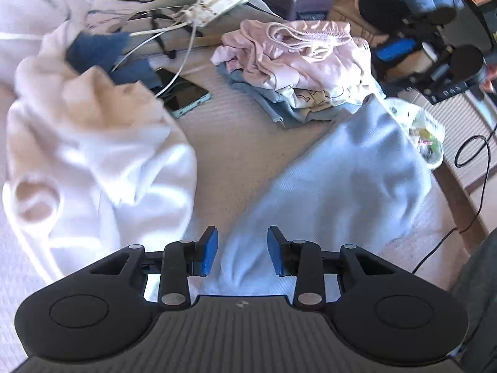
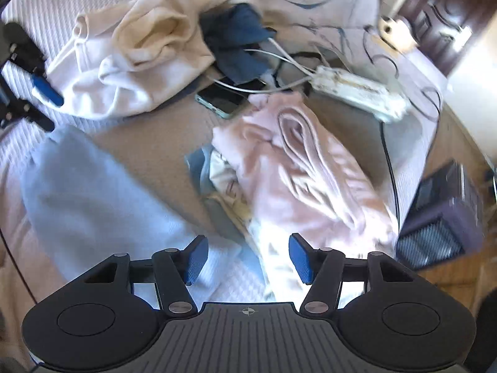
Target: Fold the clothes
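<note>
- The left gripper [image 1: 242, 250] hangs over the bed [image 1: 236, 130] with its 2 blue pads apart and nothing pinched between them; the near end of a light blue garment [image 1: 348, 180] lies below the gap, untouched by the pads
- The right gripper [image 2: 247, 256] stands wider apart, also empty, above the seam where the light blue garment [image 2: 90, 192] meets a pile of clothes [image 2: 298, 180]
- The light blue garment lies flat along the near part of the bed, running from the near edge toward the right edge in the left wrist view
- The pile of clothes [image 1: 298, 71] sits toward the middle of the bed, pink pieces on top, a pale printed piece and a grey-blue one under them
- A cream garment [image 1: 93, 155] lies crumpled by the left side of the bed, well apart from the light blue one, with bare bedcover between them
- A dark blue cloth [image 1: 102, 52] sits just behind the cream garment
- A phone [image 1: 183, 93] lies face up between the cream garment and the pile, with a white cable [image 1: 174, 74] running across it
- A white power strip [image 1: 223, 0] lies near the far edge of the bed, cables trailing from it
- In the right wrist view the left gripper [image 2: 46, 90] shows at the left border, beside the cream garment [image 2: 139, 49]
- Motion blur softens both views
</note>
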